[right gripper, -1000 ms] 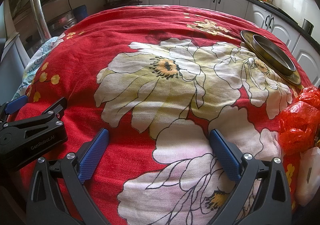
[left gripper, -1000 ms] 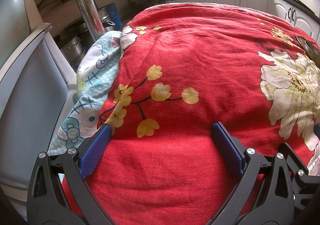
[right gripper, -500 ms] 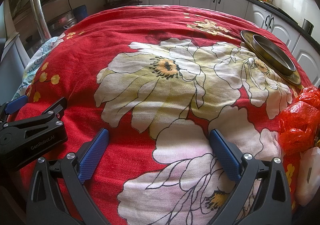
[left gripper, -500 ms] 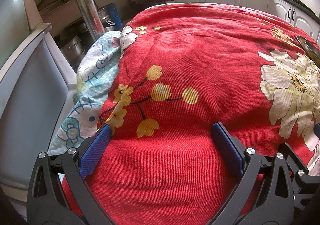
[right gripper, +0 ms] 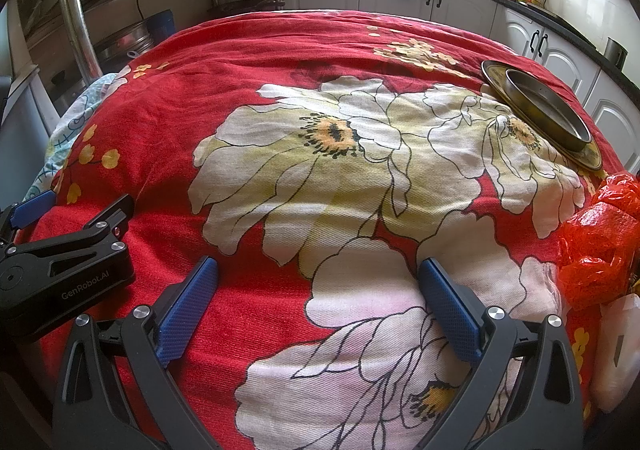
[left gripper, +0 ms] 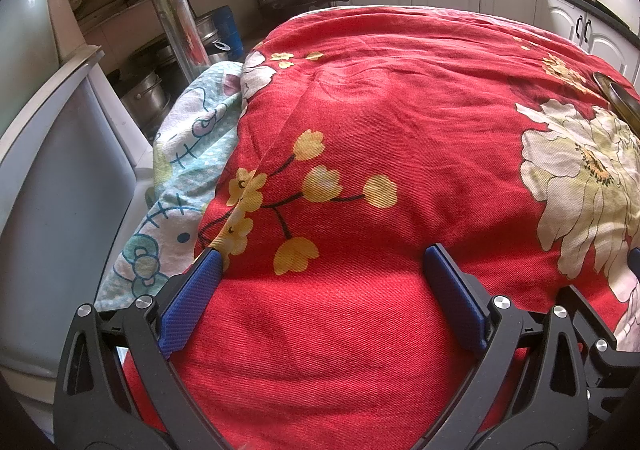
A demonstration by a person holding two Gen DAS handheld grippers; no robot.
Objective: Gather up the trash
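Both tools rest low over the near edge of a table draped in a red floral cloth [right gripper: 304, 61], side by side and pointing across it, a posture that reads as a starting stance before any trash is picked up. The left hand-held gripper [left gripper: 318, 290] has its blue pads set wide apart with nothing between them but cloth; it sits toward the near left corner, where a pale cartoon-print sheet [left gripper: 188, 153] shows from under the red cloth's edge. The right hand-held gripper [right gripper: 318, 300] is likewise spread wide and empty, just to the right of its partner, whose black body appears at the left of the right wrist view. The likely trash lies at the near right edge of the table: a crumpled red plastic bag [right gripper: 600, 238], and just nearer than it a whitish plastic item [right gripper: 618, 346] that is cut off by the frame and hard to identify. These are close to the right tool and out of the left one's view, so the right one seems the natural choice for the first grasp, with its open fingers already suited to closing on loose film. A metal pan on a brass-coloured plate [right gripper: 536, 105] stands toward the far right edge, well apart from the bag; it looks like kitchenware rather than rubbish.
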